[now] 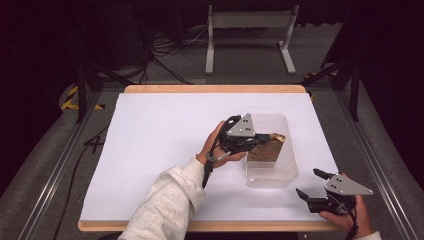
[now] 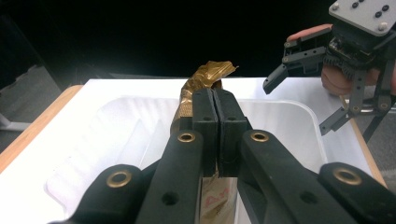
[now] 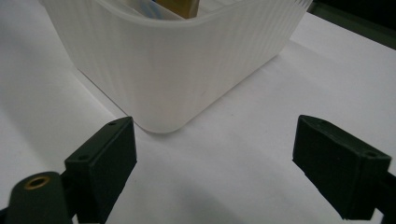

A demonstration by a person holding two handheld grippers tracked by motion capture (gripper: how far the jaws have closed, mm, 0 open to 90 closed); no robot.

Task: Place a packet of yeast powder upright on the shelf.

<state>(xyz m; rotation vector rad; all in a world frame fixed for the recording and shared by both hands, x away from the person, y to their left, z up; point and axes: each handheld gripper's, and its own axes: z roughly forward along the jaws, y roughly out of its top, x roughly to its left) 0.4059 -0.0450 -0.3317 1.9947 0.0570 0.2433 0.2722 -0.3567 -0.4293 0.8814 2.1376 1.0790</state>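
A gold-brown packet with a crumpled gold top hangs upright inside a translucent white plastic bin on the white table. My left gripper is shut on it from the bin's left side. In the left gripper view the jaws clamp the packet over the bin; red print shows low on the packet. My right gripper stands open near the table's front right corner, just right of the bin. Its view has the open jaws facing a bin corner, nothing between them.
The white sheet covers a wood-edged table. A white frame stand and cables lie on the floor beyond. Metal rails run along both sides. My right gripper appears at upper right in the left gripper view.
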